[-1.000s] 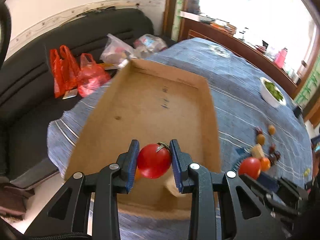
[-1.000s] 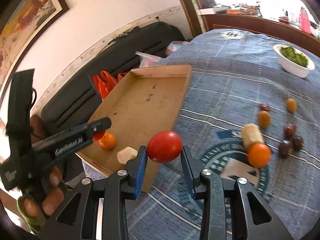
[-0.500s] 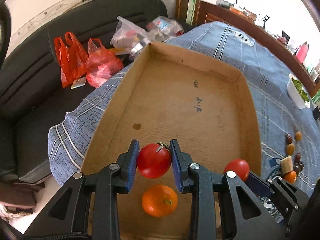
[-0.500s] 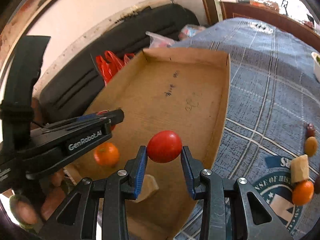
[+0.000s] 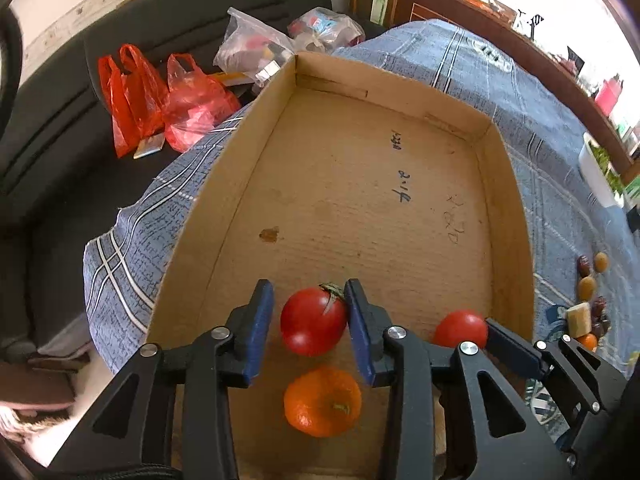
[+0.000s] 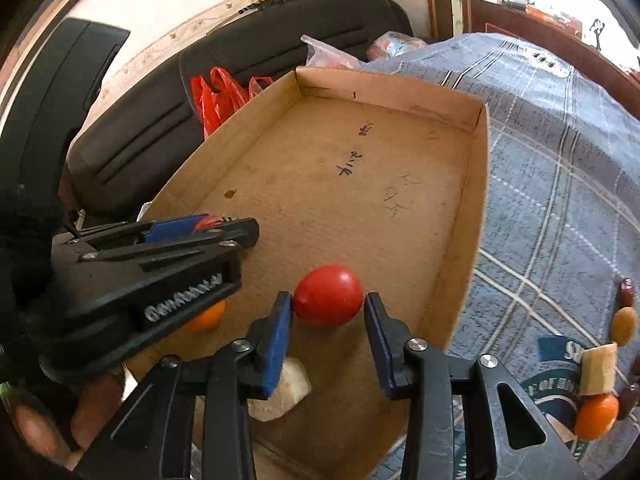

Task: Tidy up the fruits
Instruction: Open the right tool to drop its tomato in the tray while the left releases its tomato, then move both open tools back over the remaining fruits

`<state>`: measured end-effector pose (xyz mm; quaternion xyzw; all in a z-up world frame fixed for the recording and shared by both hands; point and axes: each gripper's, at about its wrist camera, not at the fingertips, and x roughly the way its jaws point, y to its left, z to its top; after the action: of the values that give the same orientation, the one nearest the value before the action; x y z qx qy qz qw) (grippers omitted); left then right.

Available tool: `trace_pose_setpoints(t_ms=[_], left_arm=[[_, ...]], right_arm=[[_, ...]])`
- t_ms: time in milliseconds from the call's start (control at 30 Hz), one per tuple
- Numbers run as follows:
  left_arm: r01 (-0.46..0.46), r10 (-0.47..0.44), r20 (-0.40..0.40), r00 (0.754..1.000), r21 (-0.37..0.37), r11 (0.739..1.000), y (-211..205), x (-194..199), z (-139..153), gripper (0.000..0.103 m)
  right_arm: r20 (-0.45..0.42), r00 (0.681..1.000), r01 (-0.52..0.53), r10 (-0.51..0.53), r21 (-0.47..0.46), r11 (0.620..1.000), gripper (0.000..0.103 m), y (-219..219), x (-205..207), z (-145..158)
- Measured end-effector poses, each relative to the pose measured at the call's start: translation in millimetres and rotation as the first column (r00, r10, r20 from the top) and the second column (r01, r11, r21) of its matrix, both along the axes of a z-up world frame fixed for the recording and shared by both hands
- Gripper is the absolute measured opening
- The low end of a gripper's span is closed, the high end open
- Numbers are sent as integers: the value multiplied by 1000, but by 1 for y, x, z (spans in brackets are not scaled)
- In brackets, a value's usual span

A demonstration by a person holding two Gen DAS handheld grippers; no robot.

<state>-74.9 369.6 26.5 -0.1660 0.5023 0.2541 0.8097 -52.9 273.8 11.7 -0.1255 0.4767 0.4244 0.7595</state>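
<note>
Release was the step in hand, judging by both tomatoes sitting low inside the cardboard tray (image 5: 224,184). Doing it well likely meant spreading the jaws clear of the skin on both sides, then lifting straight away so nothing got nudged into a roll.

In the left wrist view, the left gripper (image 5: 309,322) had just been opening: a clear gap showed at its 9 o'clock pad, while the 3 o'clock pad stood at or against the stemmed tomato (image 5: 313,321), so I took it as let go. That tomato lay at the tray's near end with its green stem tipped toward 1 o'clock; it was close to round, with no real long axis. A mandarin (image 5: 322,401) sat just below it at 6 o'clock.

In the right wrist view, the right gripper (image 6: 328,312) had also just been opening. Its left pad was at the smooth tomato (image 6: 329,295), and a gap showed at the right pad. This one was egg-shaped, its long axis running roughly 8 to 2 o'clock, narrower end toward 8. A pale fruit chunk (image 6: 280,396) lay at 7 o'clock from it.
</note>
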Motion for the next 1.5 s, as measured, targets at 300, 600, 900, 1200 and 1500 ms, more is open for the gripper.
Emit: trace_pose_setpoints(t_ms=[300, 600, 900, 1200, 1500], left_arm=[[-17, 18, 46, 999, -13, 1000, -12, -16, 20, 38], [36, -35, 92, 995, -10, 999, -46, -20, 44, 38], [147, -146, 90, 985, -7, 989, -95, -5, 51, 38], [241, -241, 68, 968, 6, 971, -138, 7, 50, 38], [288, -288, 59, 956, 10, 958, -165, 7, 49, 38]], right_arm=[[12, 1000, 22, -23, 33, 999, 54, -28, -5, 16], [9, 996, 88, -89, 126, 988, 54, -96, -9, 48], [-9, 975, 219, -220, 135, 966, 55, -168, -5, 49], [-42, 954, 301, -298, 127, 945, 55, -210, 5, 38], [-42, 939, 343, -341, 138, 929, 55, -235, 7, 39]])
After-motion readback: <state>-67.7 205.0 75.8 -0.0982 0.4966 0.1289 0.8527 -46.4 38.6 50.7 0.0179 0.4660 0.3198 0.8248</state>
